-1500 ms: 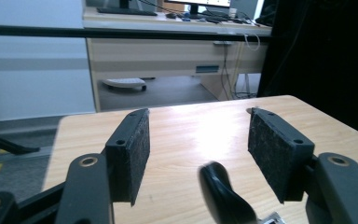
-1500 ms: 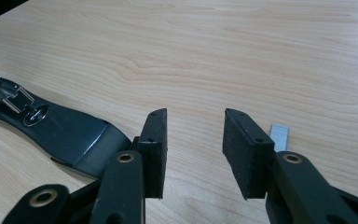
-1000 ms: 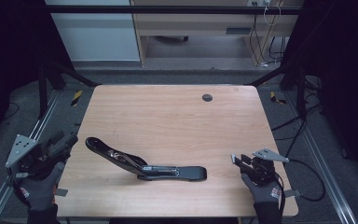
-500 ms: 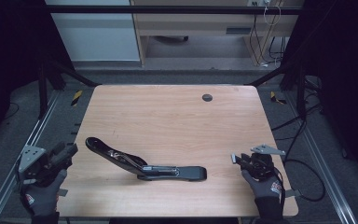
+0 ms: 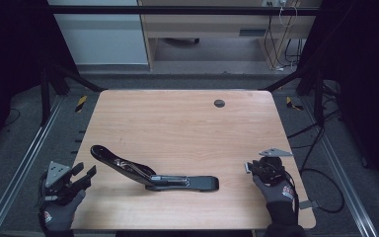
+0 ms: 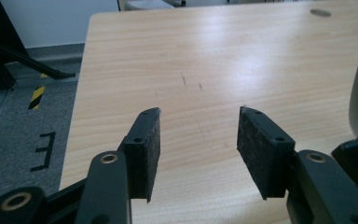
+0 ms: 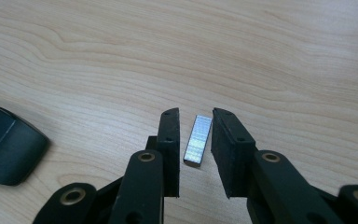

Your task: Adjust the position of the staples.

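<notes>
My right gripper (image 7: pixel 195 154) has just been narrowing its jaws around the small silver staple strip (image 7: pixel 198 140) lying flat on the wooden table (image 5: pixel 177 123) beside the opened black stapler (image 5: pixel 153 173), pads not yet pressing, so next comes a gentle squeeze, while my left gripper (image 6: pixel 198 149) hangs spread and empty

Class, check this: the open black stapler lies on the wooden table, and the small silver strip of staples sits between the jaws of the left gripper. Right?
Not quite. The small silver strip of staples lies between the jaws of the right gripper, as the right gripper view shows; its jaws have just been closing. The open black stapler does lie on the wooden table.
</notes>
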`<state>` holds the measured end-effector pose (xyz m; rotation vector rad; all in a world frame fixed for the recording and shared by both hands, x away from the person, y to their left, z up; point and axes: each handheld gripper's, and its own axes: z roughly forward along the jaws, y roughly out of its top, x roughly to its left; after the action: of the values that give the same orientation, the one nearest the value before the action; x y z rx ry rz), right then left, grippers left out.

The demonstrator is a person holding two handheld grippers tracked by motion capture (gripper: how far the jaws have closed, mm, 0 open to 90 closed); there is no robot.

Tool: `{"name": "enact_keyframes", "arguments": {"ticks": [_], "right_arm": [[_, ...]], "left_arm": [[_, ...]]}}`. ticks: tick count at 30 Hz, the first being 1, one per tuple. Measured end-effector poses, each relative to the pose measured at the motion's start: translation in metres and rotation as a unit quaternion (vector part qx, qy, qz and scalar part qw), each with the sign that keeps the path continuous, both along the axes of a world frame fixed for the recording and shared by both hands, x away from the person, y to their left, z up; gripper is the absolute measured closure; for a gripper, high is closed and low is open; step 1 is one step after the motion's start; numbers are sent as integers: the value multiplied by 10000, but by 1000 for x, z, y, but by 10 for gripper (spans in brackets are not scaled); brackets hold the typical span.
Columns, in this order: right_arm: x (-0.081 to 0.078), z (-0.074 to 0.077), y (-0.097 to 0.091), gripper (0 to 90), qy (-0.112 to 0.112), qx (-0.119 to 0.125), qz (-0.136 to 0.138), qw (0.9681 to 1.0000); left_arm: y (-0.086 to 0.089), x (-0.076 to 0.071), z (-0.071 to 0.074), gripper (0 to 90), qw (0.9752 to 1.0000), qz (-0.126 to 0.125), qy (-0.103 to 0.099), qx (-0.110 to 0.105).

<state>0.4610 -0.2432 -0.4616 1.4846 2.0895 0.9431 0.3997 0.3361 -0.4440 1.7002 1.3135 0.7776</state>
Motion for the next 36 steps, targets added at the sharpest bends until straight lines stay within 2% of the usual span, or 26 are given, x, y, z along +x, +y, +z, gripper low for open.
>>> {"name": "enact_keyframes", "arguments": {"ticks": [2,3,5,8,15,17,20,28,36], "right_arm": [[3,-1,0,729,44,-56,-25,10000],[4,-2,1,728,95,6,-59,9999],[7,-4,1,726,19,-65,-38,10000],[10,-8,4,727,139,-17,-105,9998],[18,-12,9,727,272,-153,-153,9994],[21,-15,10,726,308,-255,-174,9990],[23,-18,11,725,358,-342,-189,9986],[26,-22,14,722,500,-415,-202,9977],[28,-24,14,778,554,-506,-246,9969]], "left_arm": [[-3,0,-5,489,9999,-20,52,101],[-4,1,-8,489,9999,-21,76,124],[-5,0,-13,486,9999,-19,108,89],[-7,-2,-19,481,9998,-2,164,96],[-13,-2,-28,480,9996,-74,215,164],[-15,-1,-29,481,9994,-106,236,214],[-16,-2,-30,488,9995,-118,216,179],[-18,0,-32,490,9992,-201,285,211],[-18,0,-34,491,9991,-187,322,181]]}}
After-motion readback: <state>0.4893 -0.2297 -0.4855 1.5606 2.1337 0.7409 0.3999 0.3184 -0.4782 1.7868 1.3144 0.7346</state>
